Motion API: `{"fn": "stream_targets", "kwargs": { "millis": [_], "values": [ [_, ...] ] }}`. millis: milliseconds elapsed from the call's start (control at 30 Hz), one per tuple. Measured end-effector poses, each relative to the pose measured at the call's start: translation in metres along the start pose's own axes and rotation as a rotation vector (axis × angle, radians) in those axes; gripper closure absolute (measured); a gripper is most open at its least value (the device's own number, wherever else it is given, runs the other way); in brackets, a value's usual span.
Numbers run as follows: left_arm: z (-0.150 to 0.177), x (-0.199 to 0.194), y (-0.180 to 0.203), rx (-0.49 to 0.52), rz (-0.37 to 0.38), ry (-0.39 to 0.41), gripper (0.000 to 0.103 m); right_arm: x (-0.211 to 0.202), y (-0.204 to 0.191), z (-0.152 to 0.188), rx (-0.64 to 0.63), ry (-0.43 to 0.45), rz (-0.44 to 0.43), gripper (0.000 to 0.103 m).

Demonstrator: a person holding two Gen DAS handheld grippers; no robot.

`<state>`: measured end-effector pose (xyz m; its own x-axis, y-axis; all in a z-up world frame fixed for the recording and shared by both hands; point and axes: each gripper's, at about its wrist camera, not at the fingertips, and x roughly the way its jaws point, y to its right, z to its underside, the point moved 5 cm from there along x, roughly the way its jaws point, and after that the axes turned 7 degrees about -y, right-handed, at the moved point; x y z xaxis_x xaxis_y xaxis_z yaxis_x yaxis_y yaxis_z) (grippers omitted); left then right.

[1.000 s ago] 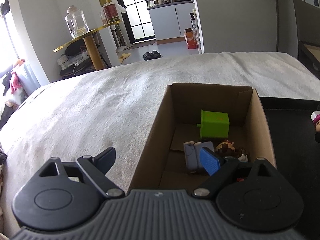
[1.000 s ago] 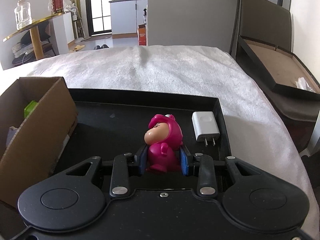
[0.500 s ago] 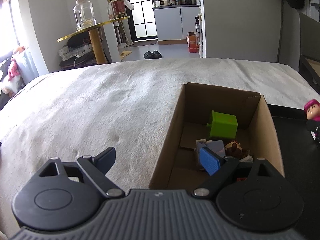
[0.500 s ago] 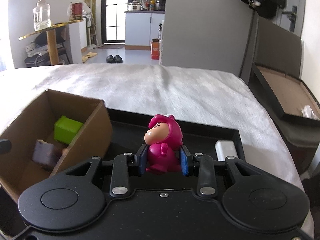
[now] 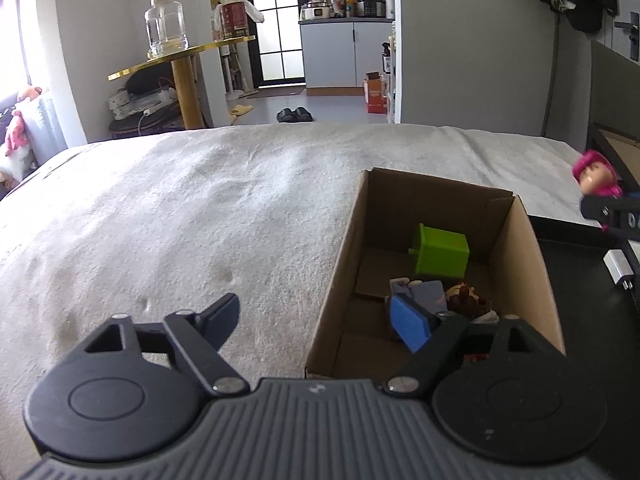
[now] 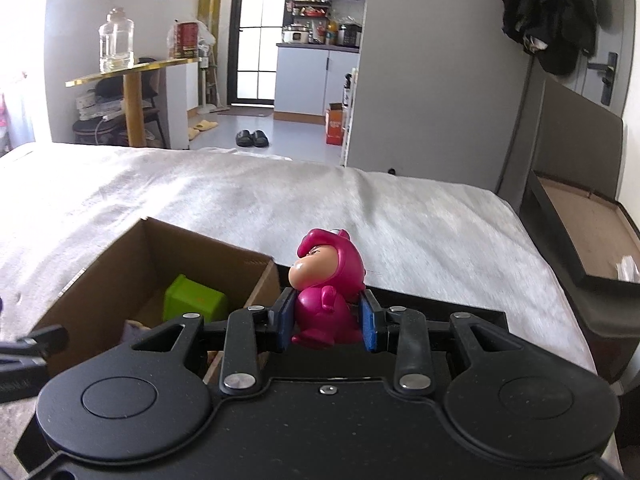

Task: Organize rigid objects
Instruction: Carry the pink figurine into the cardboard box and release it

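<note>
My right gripper point(image 6: 326, 320) is shut on a pink figurine point(image 6: 328, 292) and holds it in the air by the right wall of an open cardboard box point(image 6: 120, 272). Inside the box lie a green cube point(image 5: 440, 256), a grey-blue toy point(image 5: 424, 292) and a brown figure point(image 5: 464, 298). My left gripper point(image 5: 316, 320) is closing, with its jaws still wide. The box's left wall point(image 5: 340, 264) stands between them untouched, one finger inside and one outside. At the right edge of the left wrist view, the pink figurine point(image 5: 596, 178) hangs above a black tray point(image 5: 580, 320).
A white charger point(image 5: 618, 266) lies on the black tray. Box and tray rest on a bed covered by a white blanket point(image 5: 180, 220). A dark open case point(image 6: 580, 240) stands off the bed's right side. A gold table with a glass jar point(image 5: 164, 24) stands behind.
My right gripper has risen and carried the pink figurine left, from over the tray to beside the box. The left gripper's jaws have narrowed a little, and the hand has shifted slightly.
</note>
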<state>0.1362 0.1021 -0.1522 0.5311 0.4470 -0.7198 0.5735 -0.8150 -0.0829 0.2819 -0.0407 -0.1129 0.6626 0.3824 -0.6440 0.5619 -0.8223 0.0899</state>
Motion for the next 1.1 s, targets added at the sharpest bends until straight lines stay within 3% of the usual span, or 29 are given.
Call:
{"fn": "stream_targets", "kwargs": {
  "millis": [67, 200, 333, 433, 567, 900, 967, 1100],
  "values": [
    [0.001, 0.001, 0.000, -0.005, 0.011, -0.010, 0.039, -0.001, -0.005, -0.003, -0.009, 0.006, -0.006, 0.070],
    [0.003, 0.003, -0.005, -0.022, 0.020, -0.018, 0.051, -0.001, -0.015, -0.009, -0.026, 0.014, -0.022, 0.070],
    [0.007, 0.008, -0.009, -0.042, 0.041, -0.047, 0.077, -0.003, -0.027, -0.013, -0.045, 0.021, -0.042, 0.070],
    [0.009, 0.009, -0.010, -0.047, 0.061, -0.051, 0.086, -0.004, -0.035, -0.014, -0.059, 0.024, -0.058, 0.070],
    [0.009, 0.008, -0.008, -0.046, 0.076, -0.050, 0.091, -0.004, -0.047, -0.014, -0.082, 0.019, -0.086, 0.070],
    [0.009, 0.007, -0.007, -0.050, 0.076, -0.053, 0.091, 0.005, -0.066, -0.015, -0.145, 0.003, -0.118, 0.069],
    [0.009, 0.007, -0.007, -0.052, 0.077, -0.054, 0.091, 0.010, -0.067, -0.015, -0.161, -0.006, -0.108, 0.064],
    [0.008, 0.007, -0.007, -0.052, 0.070, -0.054, 0.091, 0.010, -0.064, -0.011, -0.149, -0.019, -0.097, 0.063]
  ]
}}
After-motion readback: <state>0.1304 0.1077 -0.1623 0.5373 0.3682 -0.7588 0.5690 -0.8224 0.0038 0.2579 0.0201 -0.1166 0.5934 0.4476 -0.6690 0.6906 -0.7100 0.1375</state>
